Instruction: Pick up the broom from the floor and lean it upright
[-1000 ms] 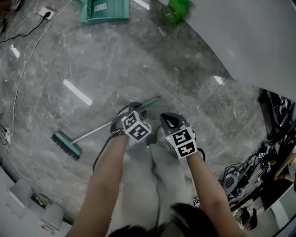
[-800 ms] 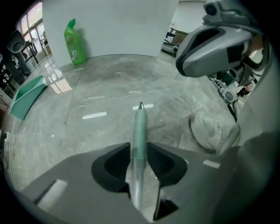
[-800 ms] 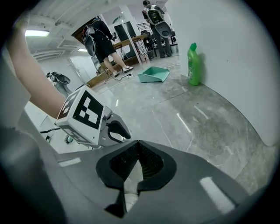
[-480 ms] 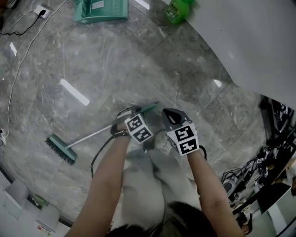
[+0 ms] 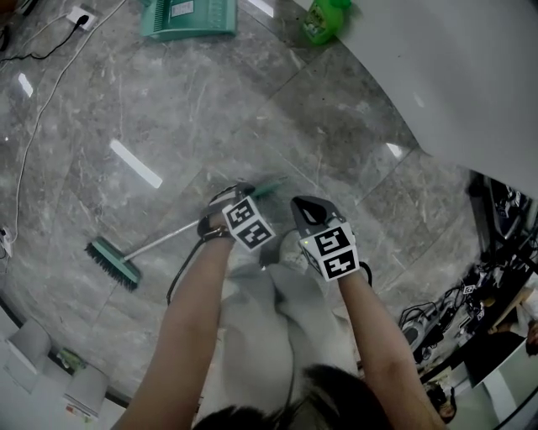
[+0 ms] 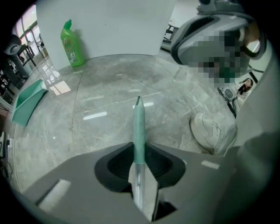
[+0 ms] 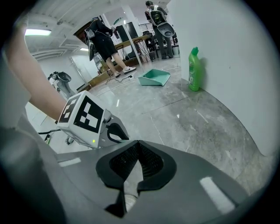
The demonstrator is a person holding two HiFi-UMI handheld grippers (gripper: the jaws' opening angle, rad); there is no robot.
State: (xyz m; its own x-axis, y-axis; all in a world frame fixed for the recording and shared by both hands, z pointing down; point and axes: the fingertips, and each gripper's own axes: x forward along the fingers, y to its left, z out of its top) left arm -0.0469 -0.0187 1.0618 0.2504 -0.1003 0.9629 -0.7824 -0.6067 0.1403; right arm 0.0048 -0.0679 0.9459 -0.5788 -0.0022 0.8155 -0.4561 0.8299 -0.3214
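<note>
There is one broom [image 5: 160, 244], one teal dustpan [image 5: 189, 18], one green bottle [image 5: 324, 18] and two sets of tongs. The broom has a thin silver shaft, a teal-green grip sleeve at its far end and a flat teal head with dark bristles; it lies low along the floor [image 5: 210, 109], head down on the tiles. The left tongs [image 6: 139, 151] have just been closing and now pinch the broom's shaft right where the silver metal meets the green sleeve, so the sleeve sticks out past the jaws. The right tongs [image 7: 138, 144] hang just beside the broom's grip end, jaws pressed together with nothing between them. The dustpan and the bottle stand well beyond the broom's grip end, the bottle against a white wall [image 5: 454, 67]. The floor is polished grey marble-like tile with pale veins and bright reflections of ceiling lights. A white cable [image 5: 34, 143] trails across it on the side of the broom's head.
</note>
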